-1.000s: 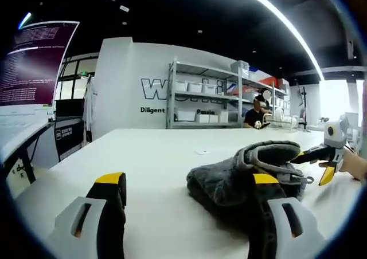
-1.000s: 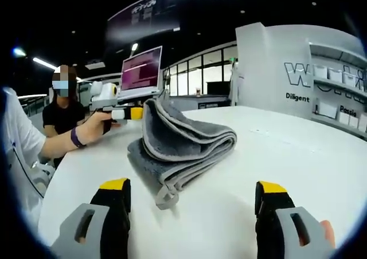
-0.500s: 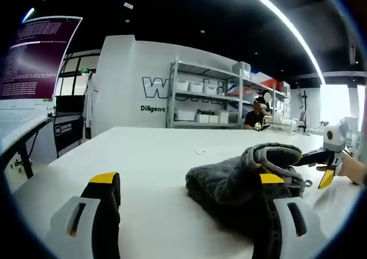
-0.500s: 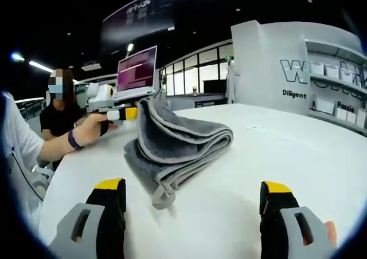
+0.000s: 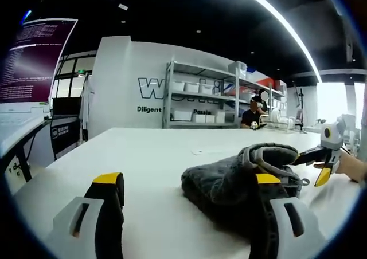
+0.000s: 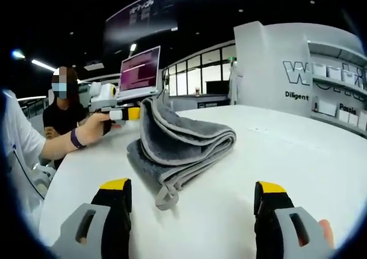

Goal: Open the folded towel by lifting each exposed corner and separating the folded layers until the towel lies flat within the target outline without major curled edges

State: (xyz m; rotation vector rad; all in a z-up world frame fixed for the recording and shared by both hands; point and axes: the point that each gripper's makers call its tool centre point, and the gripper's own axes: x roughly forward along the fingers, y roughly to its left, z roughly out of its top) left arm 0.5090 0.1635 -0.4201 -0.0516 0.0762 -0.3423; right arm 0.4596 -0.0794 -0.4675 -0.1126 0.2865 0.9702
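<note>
A grey folded towel (image 5: 229, 184) lies on the white table (image 5: 143, 150), its top layer humped up. My left gripper (image 5: 186, 179) is open, and its right jaw overlaps the towel's near side. In the left gripper view my right gripper (image 5: 312, 164) comes in from the right, jaws apart, at the towel's far end. In the right gripper view the towel (image 6: 183, 144) lies ahead with one edge standing up and a loop tab hanging toward me. My right gripper (image 6: 193, 185) is open, short of it. The left gripper (image 6: 132, 113) is at that raised edge.
A laptop screen (image 6: 139, 73) stands beyond the towel near the table's edge (image 6: 298, 150). A seated person's hand with a wristband (image 6: 86, 134) holds the left gripper. Metal shelves (image 5: 200, 98) with bins line the far wall, and another person (image 5: 252, 117) sits there.
Both views wobble a little with the hands. The towel keeps its shape and place, and both grippers stay open.
</note>
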